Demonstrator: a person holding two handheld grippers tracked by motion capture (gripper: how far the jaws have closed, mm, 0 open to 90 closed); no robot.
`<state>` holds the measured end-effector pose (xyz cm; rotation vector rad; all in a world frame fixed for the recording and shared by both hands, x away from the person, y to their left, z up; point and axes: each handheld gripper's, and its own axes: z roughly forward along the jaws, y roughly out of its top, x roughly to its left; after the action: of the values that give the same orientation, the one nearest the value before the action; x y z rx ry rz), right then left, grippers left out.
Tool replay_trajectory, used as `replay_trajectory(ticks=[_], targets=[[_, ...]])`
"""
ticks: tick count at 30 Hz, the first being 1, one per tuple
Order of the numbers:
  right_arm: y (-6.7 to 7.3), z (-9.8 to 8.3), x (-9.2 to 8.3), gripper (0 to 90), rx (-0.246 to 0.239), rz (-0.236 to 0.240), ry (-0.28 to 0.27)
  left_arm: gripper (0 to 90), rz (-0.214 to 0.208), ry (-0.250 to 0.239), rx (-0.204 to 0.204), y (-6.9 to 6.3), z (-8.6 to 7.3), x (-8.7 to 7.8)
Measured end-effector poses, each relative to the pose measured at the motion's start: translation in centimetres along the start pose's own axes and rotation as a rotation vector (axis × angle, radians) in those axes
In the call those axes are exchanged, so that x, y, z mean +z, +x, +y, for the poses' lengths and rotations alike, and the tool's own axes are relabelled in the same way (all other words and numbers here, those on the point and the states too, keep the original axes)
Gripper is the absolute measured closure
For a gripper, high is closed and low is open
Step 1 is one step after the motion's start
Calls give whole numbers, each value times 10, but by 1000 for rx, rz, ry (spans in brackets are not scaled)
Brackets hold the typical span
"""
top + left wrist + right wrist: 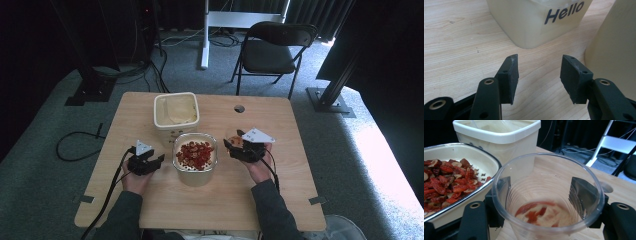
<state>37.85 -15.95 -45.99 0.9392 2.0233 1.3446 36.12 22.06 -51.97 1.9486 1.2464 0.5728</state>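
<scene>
From the high view, the left gripper (145,161) and right gripper (243,146) flank a tub of red pieces (195,156), with an empty cream tub (176,112) beyond it.

In the left gripper view, its jaws stand apart over bare table (454,45), holding nothing (the "Hello" tub (536,22) ahead).

In the right gripper view, its jaws clamp a clear cup (547,197); the tub of red pieces sits just beside.

Your table (280,190): pale wood with fine grain. Your cream tub (176,114): black "Hello" lettering on one side. Your second cream container (195,172): held red and tan dried fruit (194,154). Your clear plastic cup (547,197): red pieces inside. Both your grippers, left gripper (539,75) and right gripper (242,145): black, with grey three-cornered top plates.
</scene>
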Motion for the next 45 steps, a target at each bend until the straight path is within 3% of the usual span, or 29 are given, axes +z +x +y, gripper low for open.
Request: replay_trajectory(ticks=[3, 5, 13, 29, 33, 37, 40, 45], targets=[[-2, 0, -2, 340, 25, 6, 1, 495, -1, -3, 1, 0, 0, -1], [1, 2, -2, 340, 3, 0, 6, 495, -1, 1, -2, 1, 0, 0], [8, 24, -14, 340, -7, -5, -18, 495, 0, -1, -5, 0, 0, 0], [6, 51, -21, 341, -49, -28, -11, 495, 0, 5, 0, -1, -1, 0], [6, 54, -21, 342, -34, -31, -12, 493, 0, 3, 0, -1, -1, 0], [11, 53, -21, 342, -60, -27, -18, 494, 1, 6, 2, -2, -1, 0], [9, 50, -21, 342, -12, 8, -19, 493, -1, 3, 2, -1, -1, -1], [15, 51, -18, 342, -59, -10, 5, 494, 0, 4, 2, -2, -1, 0]])
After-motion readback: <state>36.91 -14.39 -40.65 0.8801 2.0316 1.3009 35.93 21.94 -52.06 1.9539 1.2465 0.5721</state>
